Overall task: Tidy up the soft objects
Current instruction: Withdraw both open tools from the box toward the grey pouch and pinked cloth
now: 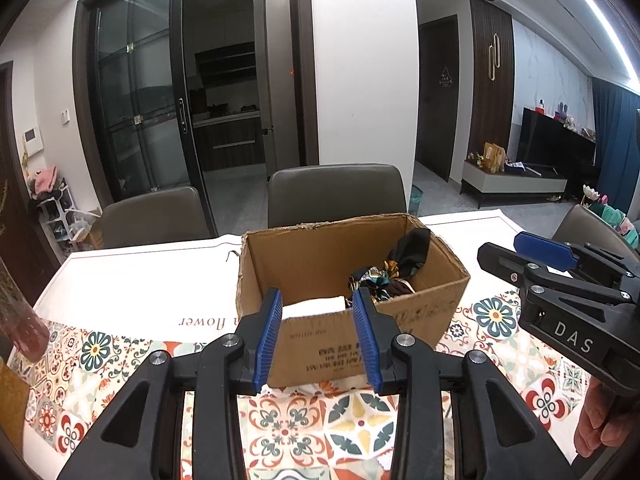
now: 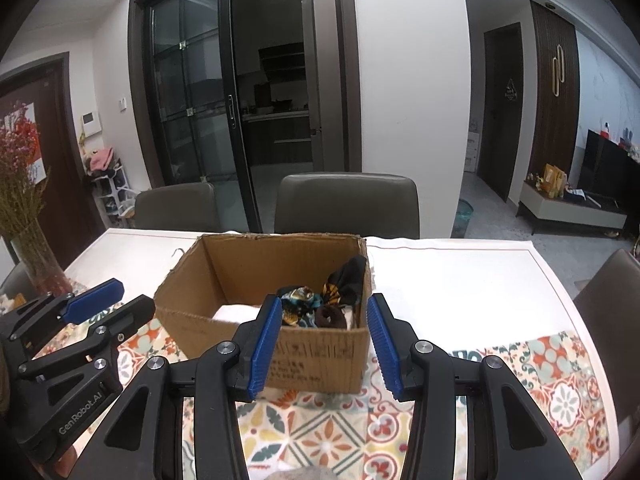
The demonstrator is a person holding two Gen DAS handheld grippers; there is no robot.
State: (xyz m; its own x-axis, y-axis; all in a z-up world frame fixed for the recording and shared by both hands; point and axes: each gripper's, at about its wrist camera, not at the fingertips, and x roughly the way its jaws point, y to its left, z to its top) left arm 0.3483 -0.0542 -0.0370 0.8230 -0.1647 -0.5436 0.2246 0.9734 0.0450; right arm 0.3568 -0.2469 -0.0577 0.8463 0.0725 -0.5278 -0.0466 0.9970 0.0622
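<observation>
An open cardboard box (image 1: 320,264) (image 2: 256,268) stands on the table. Inside lie a folded white cloth (image 1: 314,307) (image 2: 236,314) at the left and a bundle of dark and patterned fabrics (image 1: 394,274) (image 2: 324,302) at the right. My left gripper (image 1: 318,334) is open and empty, just in front of the box's near wall. My right gripper (image 2: 322,344) is open and empty, also in front of the box. Each gripper shows in the other's view, the right (image 1: 532,258) to the box's right, the left (image 2: 104,304) to its left.
A patterned tablecloth (image 1: 304,420) (image 2: 328,432) covers the near table; the far part is white. A vase of dried flowers (image 2: 36,256) stands at the left edge. Grey chairs (image 1: 336,196) (image 2: 346,204) stand behind the table, another at the right (image 2: 612,300).
</observation>
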